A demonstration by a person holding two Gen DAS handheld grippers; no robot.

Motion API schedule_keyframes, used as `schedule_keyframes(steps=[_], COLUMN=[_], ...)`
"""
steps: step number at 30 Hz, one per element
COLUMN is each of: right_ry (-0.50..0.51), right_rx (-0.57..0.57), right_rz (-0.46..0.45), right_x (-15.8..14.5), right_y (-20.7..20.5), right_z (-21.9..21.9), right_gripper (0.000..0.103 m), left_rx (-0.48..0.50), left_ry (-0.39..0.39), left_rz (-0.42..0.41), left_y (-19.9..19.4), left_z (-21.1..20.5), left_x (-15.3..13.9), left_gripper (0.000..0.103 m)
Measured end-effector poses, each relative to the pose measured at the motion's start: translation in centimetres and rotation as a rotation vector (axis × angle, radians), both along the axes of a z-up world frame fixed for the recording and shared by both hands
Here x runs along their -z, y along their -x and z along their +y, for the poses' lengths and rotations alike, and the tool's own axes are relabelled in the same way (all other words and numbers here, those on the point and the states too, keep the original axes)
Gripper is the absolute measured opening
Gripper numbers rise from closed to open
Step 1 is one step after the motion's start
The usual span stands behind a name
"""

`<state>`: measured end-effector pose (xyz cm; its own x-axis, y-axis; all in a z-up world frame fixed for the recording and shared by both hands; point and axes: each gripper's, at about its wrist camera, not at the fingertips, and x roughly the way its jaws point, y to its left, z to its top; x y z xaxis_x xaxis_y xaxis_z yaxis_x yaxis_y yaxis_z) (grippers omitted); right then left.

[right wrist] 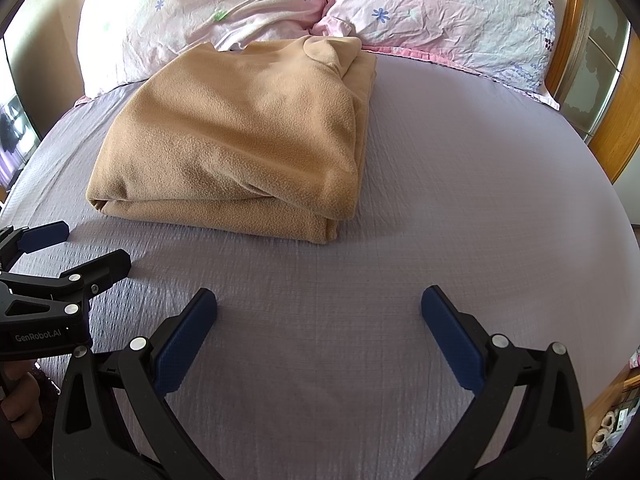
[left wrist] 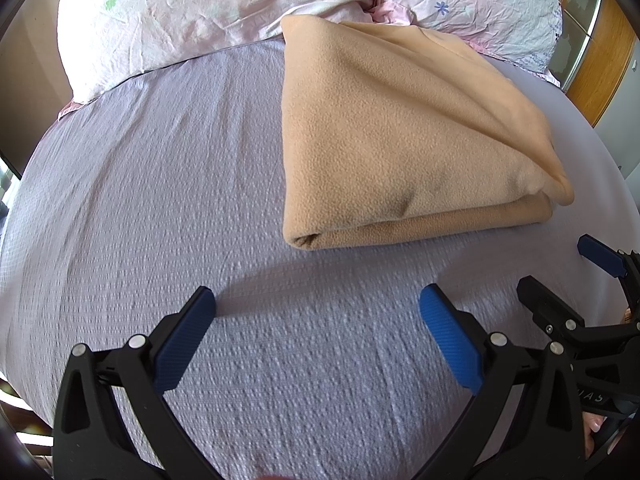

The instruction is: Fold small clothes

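Garment: tan fleece garment (left wrist: 400,136) (right wrist: 236,140), folded into a thick rectangular stack, lying flat on the lilac textured bedsheet (left wrist: 200,200) (right wrist: 460,200).
Long axis: running near to far, from the stacked near edge toward the pink floral pillows (left wrist: 192,12) (right wrist: 400,4); far end touching them.
Layers: fold at the near left corner, loose layered edges along the right side (top layer slightly overhanging).
Left gripper (left wrist: 318,308): black frame, blue ribbed pads, jaws wide apart, holding nothing, over bare sheet near and left of the garment.
Right gripper (right wrist: 319,308): same build, jaws wide apart, holding nothing, near and right of the garment.
Spacing: grippers side by side, both apart from the fleece.
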<state>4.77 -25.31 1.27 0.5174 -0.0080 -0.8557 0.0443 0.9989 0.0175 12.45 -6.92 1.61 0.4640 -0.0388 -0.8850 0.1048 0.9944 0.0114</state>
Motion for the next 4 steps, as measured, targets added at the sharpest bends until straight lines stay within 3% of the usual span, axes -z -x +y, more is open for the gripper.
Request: schedule_keyframes(steps=[4], right_ry=[0.000], right_rx=[-0.001], right_rz=[0.000], right_x=[0.01], right_y=[-0.01], right_z=[-0.02], right_gripper=[0.102], left_rx=[-0.001], left_ry=[0.000], left_rz=[-0.001], left_y=[-0.04], left_z=[0.02], left_x=[-0.02], left_gripper=[0.101])
